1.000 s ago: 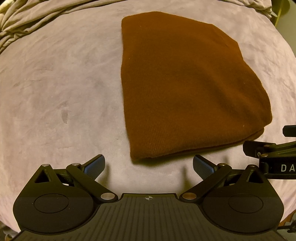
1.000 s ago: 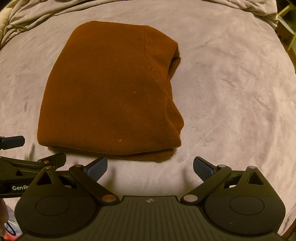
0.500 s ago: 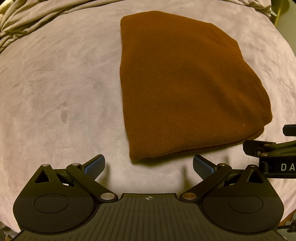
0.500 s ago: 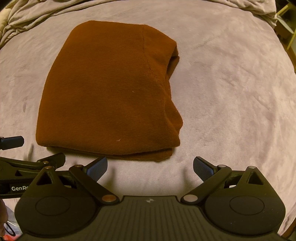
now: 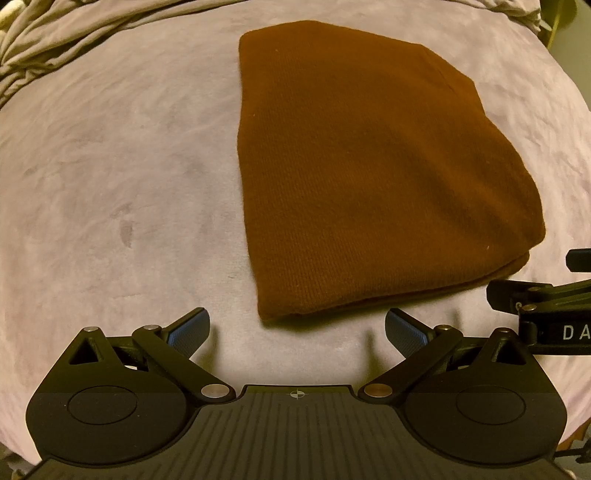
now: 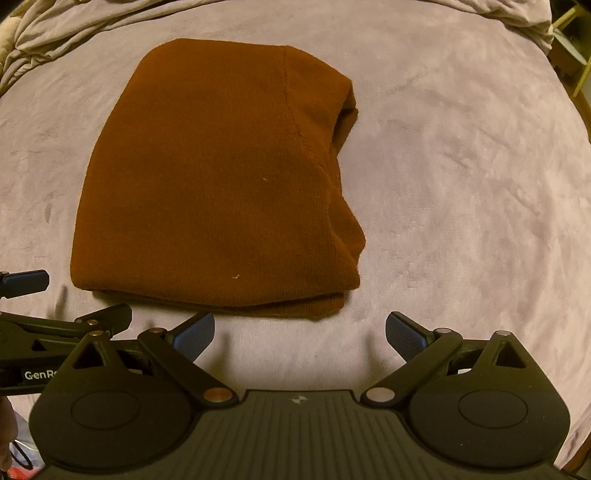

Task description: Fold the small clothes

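A brown knit garment (image 5: 369, 173) lies folded flat on the grey-lilac blanket; it also shows in the right wrist view (image 6: 221, 177), with stacked layers along its near edge. My left gripper (image 5: 297, 330) is open and empty, just short of the garment's near left corner. My right gripper (image 6: 300, 332) is open and empty, just short of the garment's near right corner. Each gripper shows at the edge of the other's view: the right one (image 5: 546, 295), the left one (image 6: 55, 314).
The blanket (image 5: 110, 184) covers the whole surface, with rumpled folds (image 6: 55, 33) along the far left and far right. A yellow-green frame (image 6: 576, 77) stands beyond the right edge.
Nearly nothing; the garment sits very slightly lower and closer in both views. Both grippers stay open.
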Demonstrator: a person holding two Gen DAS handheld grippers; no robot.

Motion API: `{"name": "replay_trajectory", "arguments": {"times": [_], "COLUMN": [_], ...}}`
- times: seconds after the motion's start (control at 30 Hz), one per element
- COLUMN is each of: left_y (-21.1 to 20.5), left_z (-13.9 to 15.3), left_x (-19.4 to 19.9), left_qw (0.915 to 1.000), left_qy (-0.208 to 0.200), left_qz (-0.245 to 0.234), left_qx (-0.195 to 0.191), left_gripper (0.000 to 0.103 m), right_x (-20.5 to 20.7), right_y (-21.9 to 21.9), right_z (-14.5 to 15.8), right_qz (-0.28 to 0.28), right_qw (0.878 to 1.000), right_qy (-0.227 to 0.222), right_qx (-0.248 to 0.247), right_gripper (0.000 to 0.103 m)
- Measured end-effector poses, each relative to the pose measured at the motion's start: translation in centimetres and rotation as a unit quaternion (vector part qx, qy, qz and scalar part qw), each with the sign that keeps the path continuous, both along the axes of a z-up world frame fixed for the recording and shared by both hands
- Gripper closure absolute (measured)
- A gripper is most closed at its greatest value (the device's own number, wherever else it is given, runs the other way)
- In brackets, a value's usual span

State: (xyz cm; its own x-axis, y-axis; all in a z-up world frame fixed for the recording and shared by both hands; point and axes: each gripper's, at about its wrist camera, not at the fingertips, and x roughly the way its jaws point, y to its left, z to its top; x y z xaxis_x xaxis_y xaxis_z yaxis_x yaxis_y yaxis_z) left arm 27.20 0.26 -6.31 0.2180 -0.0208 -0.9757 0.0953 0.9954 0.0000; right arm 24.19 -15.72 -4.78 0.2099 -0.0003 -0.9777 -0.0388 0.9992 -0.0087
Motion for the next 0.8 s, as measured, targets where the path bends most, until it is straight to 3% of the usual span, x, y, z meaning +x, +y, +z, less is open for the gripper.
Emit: {"name": "replay_trajectory", "arguments": {"times": [0.8], "left_y": [-0.31], "left_z": [-0.32], "left_x": [-0.20], "left_qw": [0.9999], "left_qy": [-0.001], "left_qz": [-0.013], "left_qx": [0.005], "left_gripper": [0.000], "right_x": [-0.29], "right_y": [0.11], "right_z": [-0.41], "right_qz": [-0.005], "right_qw": [1.000], "right_qy": [0.004], "right_qx": [-0.002], "right_gripper": [0.004]}}
